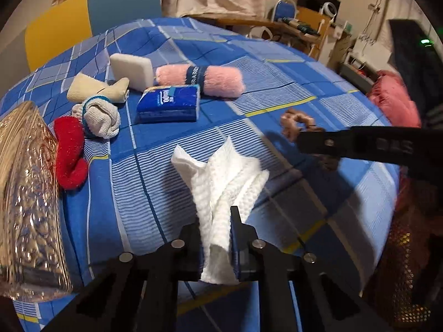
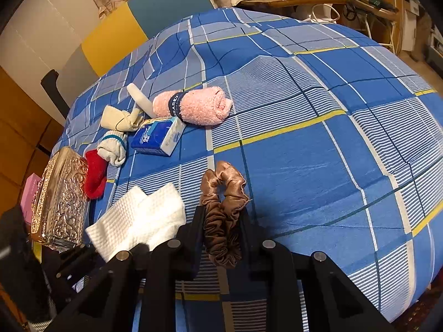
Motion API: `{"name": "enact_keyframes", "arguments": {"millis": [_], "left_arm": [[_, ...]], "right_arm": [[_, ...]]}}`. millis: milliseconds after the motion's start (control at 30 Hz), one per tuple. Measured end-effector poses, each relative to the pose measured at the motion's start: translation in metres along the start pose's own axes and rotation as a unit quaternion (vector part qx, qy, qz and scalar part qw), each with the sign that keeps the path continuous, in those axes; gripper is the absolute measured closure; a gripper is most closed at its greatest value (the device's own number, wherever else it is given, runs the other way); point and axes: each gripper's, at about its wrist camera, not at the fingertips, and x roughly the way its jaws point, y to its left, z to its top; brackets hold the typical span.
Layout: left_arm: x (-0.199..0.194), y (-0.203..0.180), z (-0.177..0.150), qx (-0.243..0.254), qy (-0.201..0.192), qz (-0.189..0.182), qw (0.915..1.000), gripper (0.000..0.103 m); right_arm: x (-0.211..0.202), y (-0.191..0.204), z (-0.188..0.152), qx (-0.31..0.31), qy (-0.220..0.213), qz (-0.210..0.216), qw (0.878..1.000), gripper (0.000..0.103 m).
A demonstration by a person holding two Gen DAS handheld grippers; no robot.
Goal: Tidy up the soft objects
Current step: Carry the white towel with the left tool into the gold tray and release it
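My left gripper [image 1: 216, 221] is shut on a white waffle-textured cloth [image 1: 224, 177], which fans out above the blue plaid bedsheet [image 1: 277, 88]; the cloth also shows in the right wrist view [image 2: 138, 218]. My right gripper [image 2: 221, 215] is shut on a brown satin scrunchie [image 2: 224, 207], also seen in the left wrist view [image 1: 296, 121] beside the right gripper's finger [image 1: 360, 144]. Further back lie a pink rolled towel [image 1: 199, 80], a blue tissue pack [image 1: 169, 103], a white sponge [image 1: 133, 69], a beige sock [image 1: 97, 90], a grey rolled sock [image 1: 99, 117] and a red sock [image 1: 69, 155].
An ornate clear glass box [image 1: 27, 202] stands at the left edge of the bed, also visible in the right wrist view [image 2: 61, 196]. A pink cushion [image 1: 393, 102] lies at the right. Yellow and blue headboard panels [image 1: 91, 19] are behind; a cluttered desk [image 1: 299, 30] stands at the back right.
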Motion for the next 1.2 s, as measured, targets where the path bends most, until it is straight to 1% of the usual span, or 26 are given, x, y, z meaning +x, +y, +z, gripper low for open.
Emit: {"name": "enact_keyframes", "arguments": {"millis": [100,200,367,500,667,767,867,1000,1067,1200], "left_arm": [[-0.023,0.004,-0.008,-0.015,-0.027,-0.028,0.9991,0.090],[-0.047,0.007,-0.014,-0.022,-0.055,-0.045,0.9972,0.090],[-0.086,0.015,-0.029,-0.017,-0.094,-0.035,0.9948,0.090],[-0.108,0.030,-0.044,-0.028,-0.112,-0.029,0.9930,0.090],[-0.144,0.064,-0.069,-0.062,-0.138,-0.018,0.9884,0.090],[-0.164,0.088,-0.082,-0.082,-0.155,0.002,0.9845,0.090],[-0.186,0.121,-0.097,-0.117,-0.175,0.026,0.9773,0.090],[-0.208,0.168,-0.118,-0.163,-0.187,0.060,0.9669,0.090],[-0.216,0.194,-0.131,-0.191,-0.188,0.076,0.9604,0.090],[-0.224,0.246,-0.154,-0.249,-0.188,0.107,0.9439,0.090]], "right_arm": [[-0.001,0.001,0.000,-0.004,-0.003,-0.001,1.000,0.080],[-0.001,0.002,-0.001,-0.007,-0.004,0.001,1.000,0.080],[0.002,0.006,-0.005,-0.014,-0.003,0.004,1.000,0.080],[0.007,0.010,-0.009,-0.019,0.003,0.004,1.000,0.080],[0.012,0.020,-0.017,-0.037,0.004,0.000,0.999,0.080],[0.011,0.030,-0.022,-0.058,-0.005,0.000,0.998,0.080],[0.006,0.041,-0.026,-0.073,-0.020,0.003,0.997,0.080],[-0.003,0.059,-0.034,-0.095,-0.039,0.005,0.995,0.080],[-0.008,0.067,-0.039,-0.103,-0.044,0.008,0.994,0.080],[-0.018,0.084,-0.055,-0.106,-0.045,0.025,0.993,0.080]]}}
